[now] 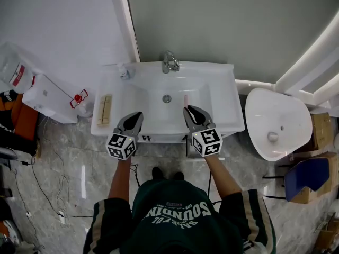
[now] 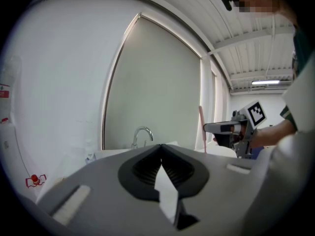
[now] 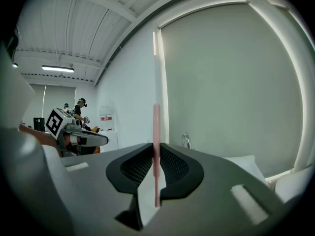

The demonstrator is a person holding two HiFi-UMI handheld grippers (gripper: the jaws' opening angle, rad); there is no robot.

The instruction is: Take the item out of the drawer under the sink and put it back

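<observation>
Closest to us, our left gripper [image 1: 139, 115] is pinched shut with nothing in it, so it just waits beside the other one. Our right gripper [image 1: 189, 111] squeezes narrow on a thin pink stick [image 1: 186, 99]. The stick stands up between the pads, held tight so it will not slip. Both grippers hang over the front of the white sink [image 1: 225, 107]. We think the stick is the thing from the drawer, so it must go back down next. The drawer is hidden under the sink. Farther back are the tap [image 1: 169, 62] and the grey wall panel [image 1: 222, 25].
</observation>
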